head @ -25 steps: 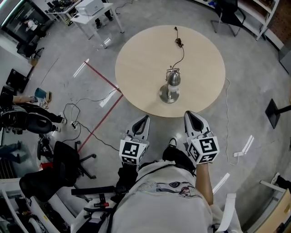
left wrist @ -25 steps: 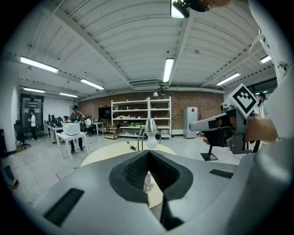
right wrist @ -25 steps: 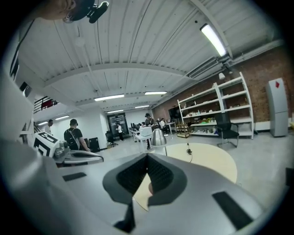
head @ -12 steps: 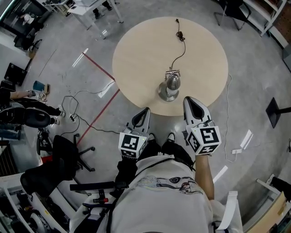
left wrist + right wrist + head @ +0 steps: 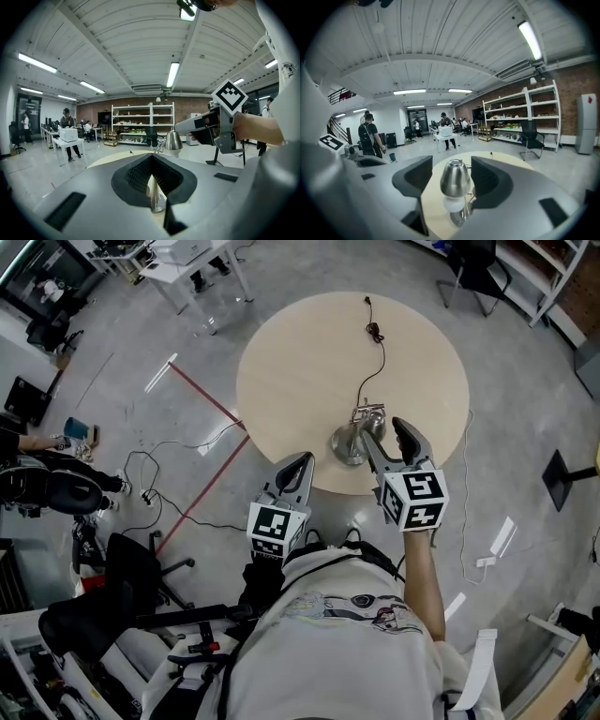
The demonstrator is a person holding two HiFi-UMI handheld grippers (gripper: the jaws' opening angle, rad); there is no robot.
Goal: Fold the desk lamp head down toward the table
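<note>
Chrome lamp head (image 5: 455,178) is framed, untouched, between the just-opened jaws of the right gripper (image 5: 385,431); it should be clasped squarely, then tilted gently down. The left gripper (image 5: 296,468) is pressed together, empty.

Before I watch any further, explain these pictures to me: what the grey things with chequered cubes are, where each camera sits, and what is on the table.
There is no robot: a person holds a grey two-jaw tool with a marker cube in each hand. The top-down picture comes from a camera on the person's head; the left hand-held gripper is at its left, the right hand-held gripper at its right. The other two pictures come from cameras riding on each tool, looking along its jaws. On the round table stands a metal desk lamp, its cable trailing across the top. Nothing is held. The left jaws are together. The right jaws have just been opening and stand apart, with the lamp head framed in the gap, untouched.
</note>
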